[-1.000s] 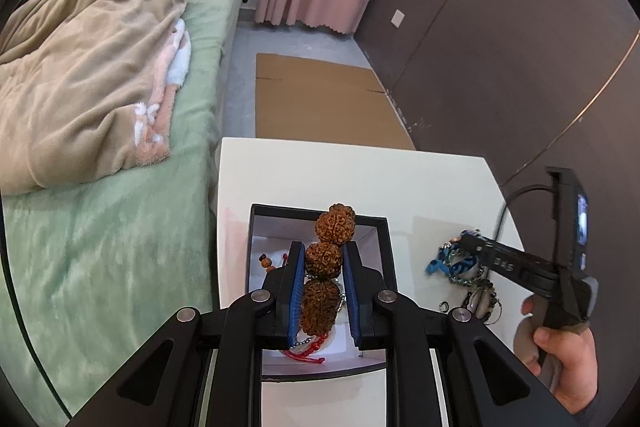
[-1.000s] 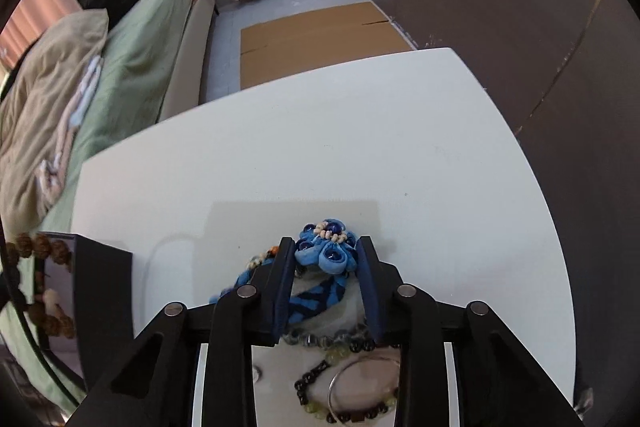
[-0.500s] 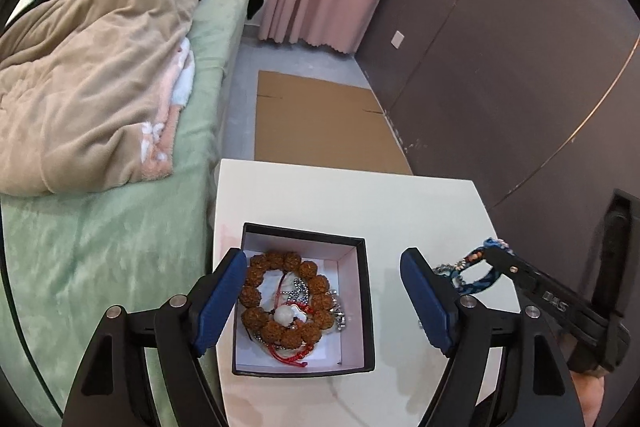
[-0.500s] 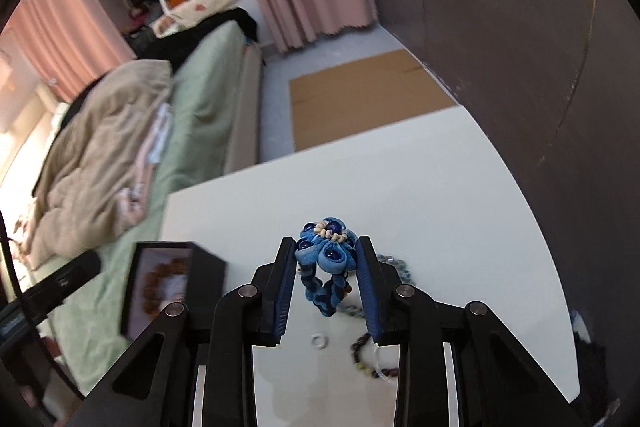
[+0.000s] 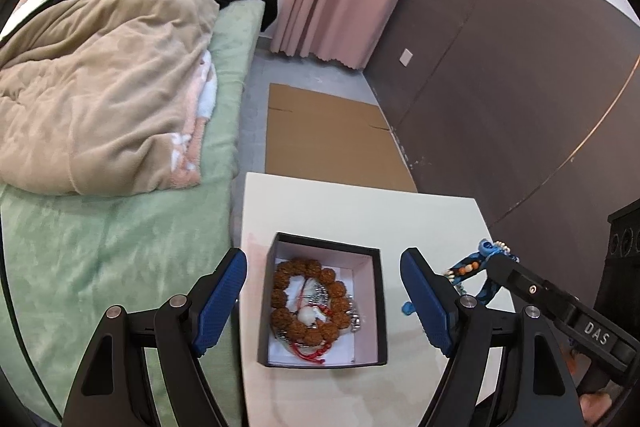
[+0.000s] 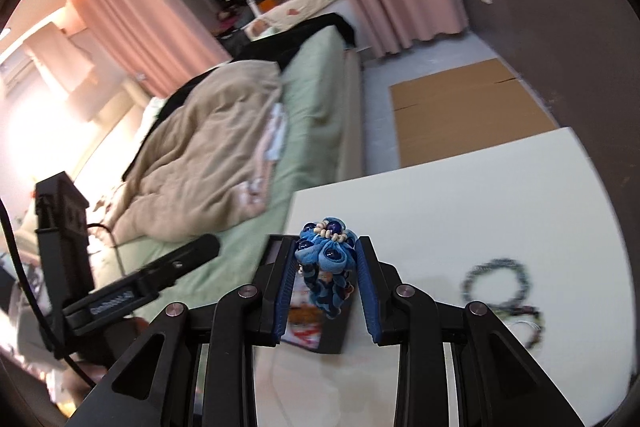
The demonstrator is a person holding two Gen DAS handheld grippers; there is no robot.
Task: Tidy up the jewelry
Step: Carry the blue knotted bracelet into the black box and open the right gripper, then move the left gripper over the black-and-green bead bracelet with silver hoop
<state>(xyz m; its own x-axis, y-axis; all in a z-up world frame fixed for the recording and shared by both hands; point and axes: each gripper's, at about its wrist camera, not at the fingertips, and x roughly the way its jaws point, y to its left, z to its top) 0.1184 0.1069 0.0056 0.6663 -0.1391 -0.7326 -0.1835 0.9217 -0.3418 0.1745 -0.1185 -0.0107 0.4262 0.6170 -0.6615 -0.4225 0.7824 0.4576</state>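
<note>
A black jewelry box (image 5: 382, 303) with a white lining stands on the white table (image 5: 360, 211). A brown bead bracelet (image 5: 308, 301) lies inside it with a red cord and a silver chain. My left gripper (image 5: 324, 301) is open and empty, raised above the box. My right gripper (image 6: 325, 273) is shut on a blue fabric flower bracelet (image 6: 326, 251) and holds it in the air over the box (image 6: 328, 341). The same bracelet (image 5: 476, 265) shows to the right of the box in the left wrist view.
More bead bracelets (image 6: 498, 279) lie on the table at the right. A bed (image 5: 100, 227) with a beige blanket runs along the table's left edge. A dark wall (image 5: 520, 87) is on the right. Flat cardboard (image 5: 328, 135) lies on the floor beyond.
My left gripper let go of the brown bead bracelet into the box, opened and rose. My right gripper lifted the blue bracelet off the table and carried it left toward the box.
</note>
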